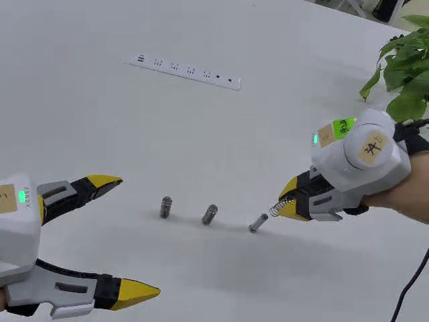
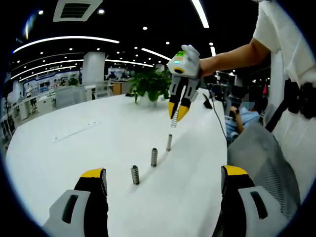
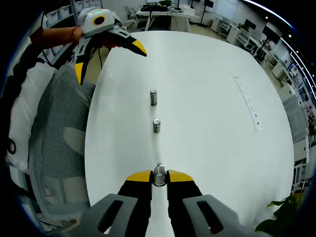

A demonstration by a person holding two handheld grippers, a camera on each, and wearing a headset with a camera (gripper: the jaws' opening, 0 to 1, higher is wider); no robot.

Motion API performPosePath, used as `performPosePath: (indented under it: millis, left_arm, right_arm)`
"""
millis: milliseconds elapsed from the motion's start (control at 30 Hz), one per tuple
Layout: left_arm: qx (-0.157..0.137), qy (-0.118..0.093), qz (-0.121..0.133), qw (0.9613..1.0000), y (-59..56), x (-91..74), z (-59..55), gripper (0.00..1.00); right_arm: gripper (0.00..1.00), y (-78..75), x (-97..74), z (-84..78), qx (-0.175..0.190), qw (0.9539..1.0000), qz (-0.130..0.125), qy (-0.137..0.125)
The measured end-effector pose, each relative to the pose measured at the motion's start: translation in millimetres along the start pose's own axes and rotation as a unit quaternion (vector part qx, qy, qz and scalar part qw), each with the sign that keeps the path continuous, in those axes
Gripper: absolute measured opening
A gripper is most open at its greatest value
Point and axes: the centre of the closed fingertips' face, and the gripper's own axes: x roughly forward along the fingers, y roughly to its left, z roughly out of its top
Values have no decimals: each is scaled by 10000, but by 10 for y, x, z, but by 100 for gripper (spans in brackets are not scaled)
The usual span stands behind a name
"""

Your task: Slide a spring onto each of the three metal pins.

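Observation:
Three short metal pins stand in a row on the white table (image 1: pixel 201 134). The left pin (image 1: pixel 165 206) and the middle pin (image 1: pixel 210 215) each carry a spring. The right pin (image 1: pixel 257 223) is bare. My right gripper (image 1: pixel 287 206) is shut on a small spring (image 1: pixel 279 208), held just above and to the right of the bare pin's top. In the right gripper view the spring (image 3: pixel 159 175) sits between the yellow tips, in line with the two sprung pins (image 3: pixel 156 125) beyond. My left gripper (image 1: pixel 139 235) stands open near the table's front left, nothing between its jaws.
A white power strip (image 1: pixel 182 70) lies at the back of the table. A green plant (image 1: pixel 402 74) stands at the far right edge. A grey mesh chair (image 3: pixel 59 143) is beside the table. A black cable (image 1: pixel 412 288) hangs from the right gripper.

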Motion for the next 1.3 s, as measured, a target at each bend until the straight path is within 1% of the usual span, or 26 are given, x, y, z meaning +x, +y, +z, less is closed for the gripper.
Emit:
performPosePath:
  millis: [100,267,433,833,967,1300]
  left_arm:
    - [-39,-6,10,10000,10,11,-6,98]
    - [-73,22,25,10000,20,29,-32,99]
    - [-128,3,38,9999,26,33,-33,99]
    - [-188,-5,20,9998,26,55,-35,98]
    - [-187,-8,-1,9998,11,65,-33,98]
    - [-224,25,-11,9997,1,66,-56,97]
  right_arm:
    - [12,-18,59,-25,56,10000,12,19]
    - [12,-5,118,-43,68,10000,52,40]
    - [12,-1,176,-61,93,9999,72,53]
    - [12,-2,204,-56,96,9999,103,55]
    - [12,-2,221,-54,94,9999,114,60]
    - [12,7,293,-84,111,9998,139,51]
